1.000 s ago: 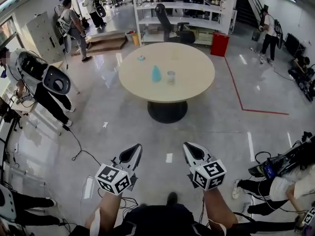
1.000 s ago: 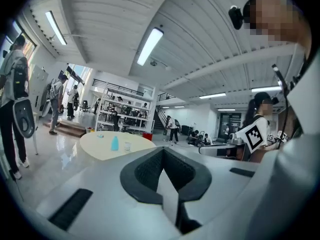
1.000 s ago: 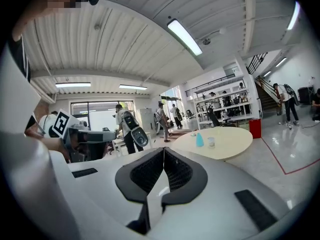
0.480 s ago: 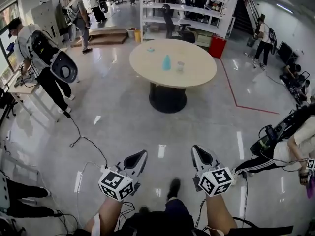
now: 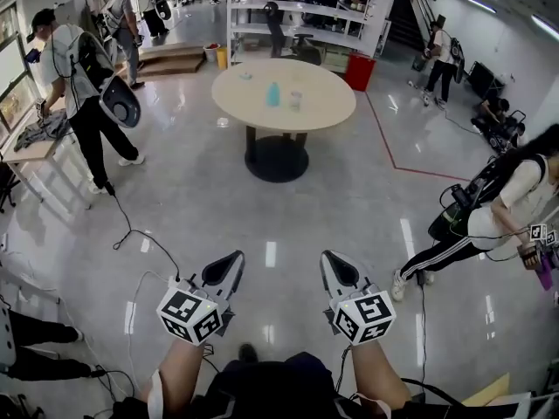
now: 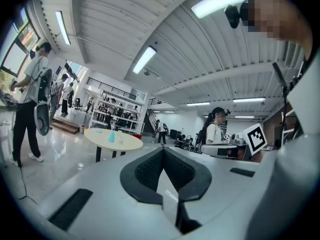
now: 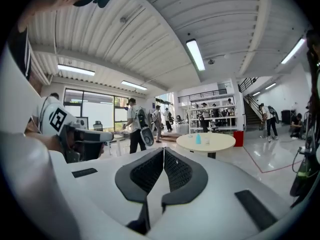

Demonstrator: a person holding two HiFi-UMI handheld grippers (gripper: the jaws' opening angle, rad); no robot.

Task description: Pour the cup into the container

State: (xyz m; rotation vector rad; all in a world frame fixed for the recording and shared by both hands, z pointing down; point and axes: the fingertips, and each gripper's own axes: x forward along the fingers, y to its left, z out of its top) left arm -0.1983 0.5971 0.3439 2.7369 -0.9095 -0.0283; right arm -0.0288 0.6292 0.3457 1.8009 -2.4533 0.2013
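Round desk (image 5: 284,103) bore a blue vessel (image 5: 273,94) beside a clear vessel (image 5: 295,100). Both clenched empty, left tool (image 5: 234,258) and right tool (image 5: 330,260) hung well short of it; a square approach seemed wise.

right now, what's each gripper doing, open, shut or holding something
Left white two-jaw gripper: shut, jaws together, nothing between them.
Right white two-jaw gripper: shut, jaws together, nothing held.

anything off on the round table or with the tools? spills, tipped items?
Nothing stands out. On the round table the blue container and the clear cup stand upright and apart. No spill is visible, though both look small from here. The left tool and right tool are shut, empty and far from the table.
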